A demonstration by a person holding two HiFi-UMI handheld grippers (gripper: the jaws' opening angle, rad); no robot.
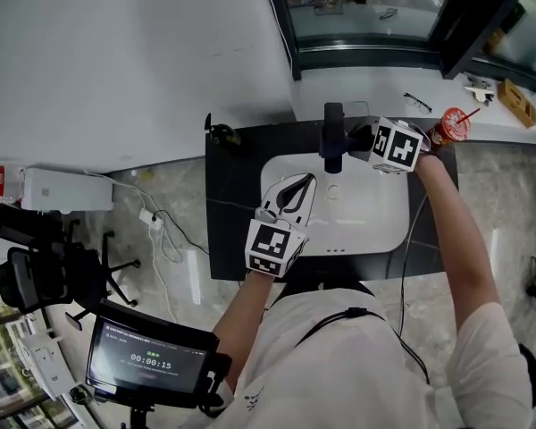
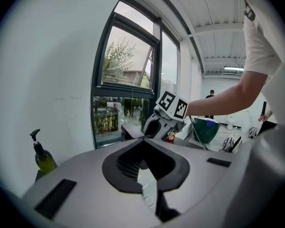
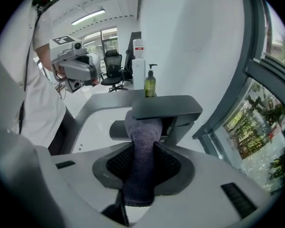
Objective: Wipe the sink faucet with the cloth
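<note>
**A:** Your right gripper has its jaws clamped on the grey cloth. The cloth's free end presses against the faucet, tucked just under its flat top.

**B:** That's the catch. Only a narrow fold touches the metal. Push in harder and I reckon your bare jaw tips hit the faucet body instead of the fabric.

**A:** That flat top looks like a lever, too. Drag upward beneath it and you could turn the water on, soaking the cloth over the sink.

**B:** Grip's a worry as well. The cloth sticks out in a long strip, and a snag on that top edge may tug it out of the jaws.

**A:** Your left gripper hovers above the basin, jaws together at the tips with nothing between them, apart from the faucet.

**B:** So it's no backup if the cloth drops. And mind the red cup just beside your right hand, because a wide wiping swing could knock it over.
</note>
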